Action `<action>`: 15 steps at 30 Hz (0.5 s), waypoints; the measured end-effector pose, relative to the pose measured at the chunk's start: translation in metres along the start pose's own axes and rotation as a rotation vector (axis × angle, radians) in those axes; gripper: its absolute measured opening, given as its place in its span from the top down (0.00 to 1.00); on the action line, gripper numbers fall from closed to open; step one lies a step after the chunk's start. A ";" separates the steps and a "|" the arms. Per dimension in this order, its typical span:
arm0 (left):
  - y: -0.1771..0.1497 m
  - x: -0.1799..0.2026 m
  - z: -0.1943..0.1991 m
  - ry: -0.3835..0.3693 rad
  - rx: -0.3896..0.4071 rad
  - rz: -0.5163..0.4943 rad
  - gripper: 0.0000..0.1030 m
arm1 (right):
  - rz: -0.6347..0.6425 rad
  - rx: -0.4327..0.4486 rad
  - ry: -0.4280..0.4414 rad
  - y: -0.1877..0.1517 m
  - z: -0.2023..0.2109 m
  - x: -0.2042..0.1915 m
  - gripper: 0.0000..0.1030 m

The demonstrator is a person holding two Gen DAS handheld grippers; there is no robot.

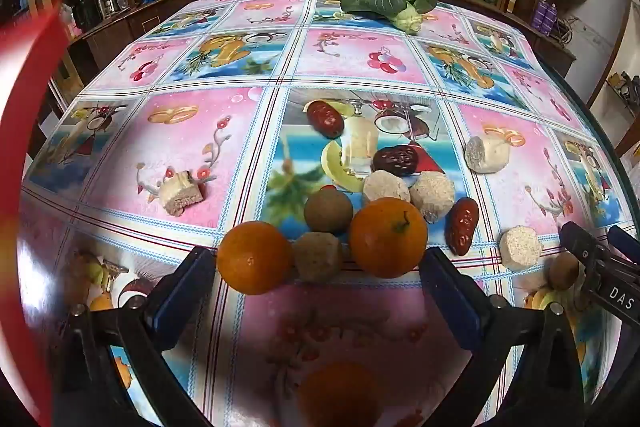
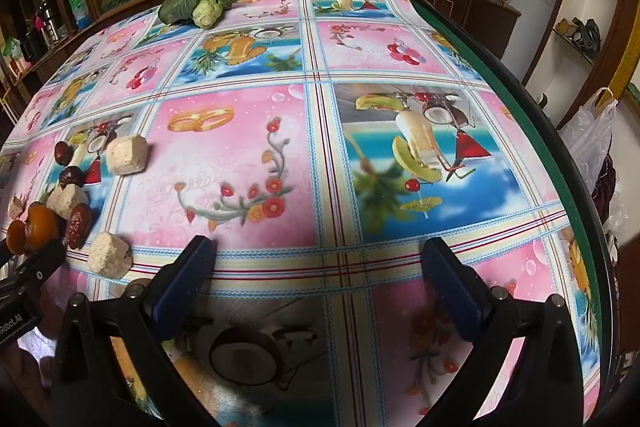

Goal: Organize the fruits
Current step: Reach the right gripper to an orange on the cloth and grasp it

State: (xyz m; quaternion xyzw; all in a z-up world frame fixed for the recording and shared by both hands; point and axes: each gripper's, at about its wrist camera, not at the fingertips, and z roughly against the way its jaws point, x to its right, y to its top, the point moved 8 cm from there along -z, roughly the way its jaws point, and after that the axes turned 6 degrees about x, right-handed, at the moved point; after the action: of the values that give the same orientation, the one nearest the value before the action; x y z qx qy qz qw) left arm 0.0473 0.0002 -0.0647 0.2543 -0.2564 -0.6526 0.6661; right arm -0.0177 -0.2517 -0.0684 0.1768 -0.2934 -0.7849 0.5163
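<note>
Two oranges sit at the near edge of the heap of fruit on the bench, which wears a glossy cloth of pink and blue picture squares. Far to the left, apart from the rest, lies a pale cut chunk. Next comes the left orange, then a tan lump wedged against it, with a brown round fruit just behind, and the right orange touching the lump's other side. Behind those are two pale porous chunks, a dark date and, further back, a red date. To the right lie another red date, a pale disc and a pale chunk further back. A leafy green vegetable rests at the far edge.

The left tongs hang open wide, tilted down, both oranges and the lump just ahead of the blue pads, nothing gripped. The right tongs stand equally wide over bare cloth, well to the right of the heap, holding nothing.
</note>
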 end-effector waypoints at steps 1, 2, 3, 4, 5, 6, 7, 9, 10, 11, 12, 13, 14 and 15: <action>0.000 0.000 0.000 -0.001 -0.002 0.001 0.01 | -0.003 0.002 0.004 0.000 0.000 0.000 0.00; 0.000 0.000 0.000 -0.001 -0.002 0.001 0.01 | -0.001 0.001 0.001 0.000 0.000 0.000 0.00; 0.000 0.000 0.000 -0.001 -0.004 0.001 0.01 | -0.001 0.001 0.001 0.000 0.000 0.000 0.00; 0.000 0.000 0.000 -0.001 -0.004 0.001 0.01 | -0.001 0.001 0.001 0.000 0.000 0.000 0.00; 0.000 0.000 0.000 0.000 0.001 0.000 0.01 | -0.001 0.002 0.001 0.000 0.000 0.000 0.00; -0.001 0.000 -0.001 -0.001 -0.003 0.001 0.01 | -0.001 0.002 0.001 0.000 0.000 0.000 0.00; -0.001 0.000 0.000 -0.002 -0.003 0.002 0.01 | -0.001 0.002 0.000 -0.001 0.000 0.000 0.00; -0.001 0.000 0.000 -0.001 -0.001 0.001 0.01 | -0.001 -0.002 0.001 0.000 -0.001 0.000 0.00; -0.001 0.000 0.000 0.000 -0.003 0.000 0.01 | -0.001 -0.002 0.001 0.000 -0.001 0.000 0.00; -0.001 0.000 0.000 0.000 -0.004 0.000 0.01 | -0.001 -0.002 0.001 0.000 -0.001 0.000 0.00; -0.001 0.000 -0.001 -0.002 -0.004 0.002 0.01 | 0.000 -0.001 0.000 0.000 -0.001 0.000 0.00; -0.001 0.000 -0.001 -0.002 -0.003 0.002 0.01 | 0.000 -0.001 0.000 0.000 -0.002 0.000 0.00; -0.001 0.000 -0.001 -0.002 -0.003 0.002 0.01 | -0.001 -0.002 0.000 0.000 -0.001 0.000 0.00; -0.001 0.000 0.000 -0.002 -0.004 0.002 0.01 | -0.001 -0.003 0.000 0.000 -0.001 0.000 0.00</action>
State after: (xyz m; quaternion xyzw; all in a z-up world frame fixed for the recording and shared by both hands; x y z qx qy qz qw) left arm 0.0471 0.0003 -0.0655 0.2522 -0.2559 -0.6527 0.6670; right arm -0.0173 -0.2520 -0.0693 0.1764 -0.2922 -0.7855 0.5162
